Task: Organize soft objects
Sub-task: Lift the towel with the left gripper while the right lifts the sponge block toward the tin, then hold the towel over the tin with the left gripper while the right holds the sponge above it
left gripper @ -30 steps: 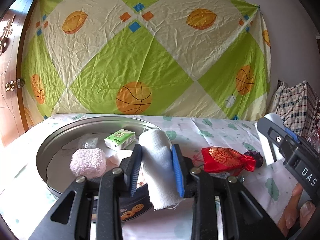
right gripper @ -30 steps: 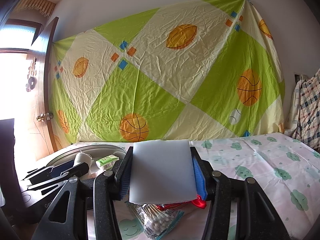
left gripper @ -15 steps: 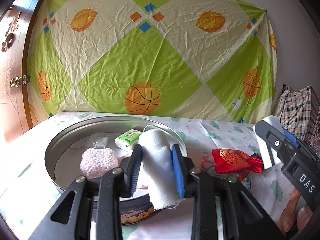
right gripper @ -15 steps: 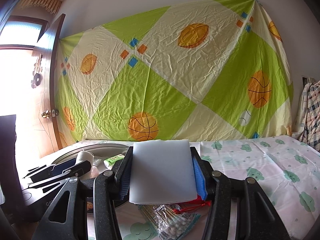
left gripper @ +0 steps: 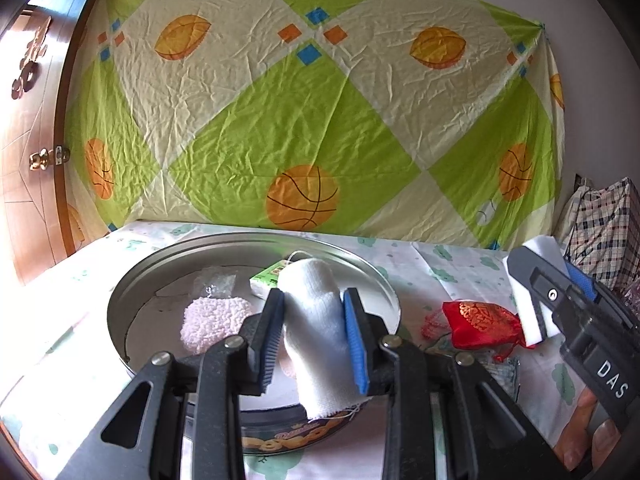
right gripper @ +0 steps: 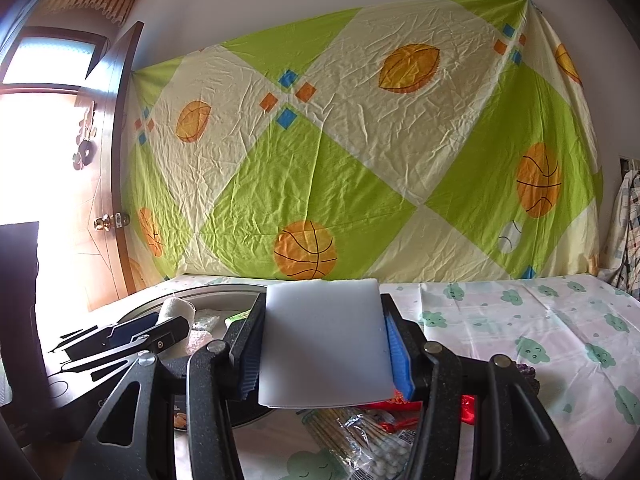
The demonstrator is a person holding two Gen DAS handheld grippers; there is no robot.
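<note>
My left gripper [left gripper: 314, 344] is shut on a white rolled bandage [left gripper: 316, 332] and holds it over the near side of a round metal tin [left gripper: 120, 300]. In the tin lie a pink fluffy pad [left gripper: 212, 322], a green-and-white packet [left gripper: 268, 280] and a clear plastic bag [left gripper: 214, 284]. My right gripper [right gripper: 322, 354] is shut on a white foam sponge [right gripper: 322, 340] above the table; it shows at the right of the left wrist view [left gripper: 560, 300]. A red embroidered pouch [left gripper: 480, 324] lies on the cloth right of the tin.
A bag of cotton swabs [right gripper: 360, 436] lies on the cloud-print tablecloth [right gripper: 540, 320] under my right gripper. A patterned sheet [left gripper: 320, 120] hangs behind the table. A wooden door [left gripper: 32, 140] is at the left, a checked bag [left gripper: 604, 224] at the right.
Both grippers have moved forward and tilted up a little with their objects held. The tin and the red pouch sit lower in the left wrist view.
</note>
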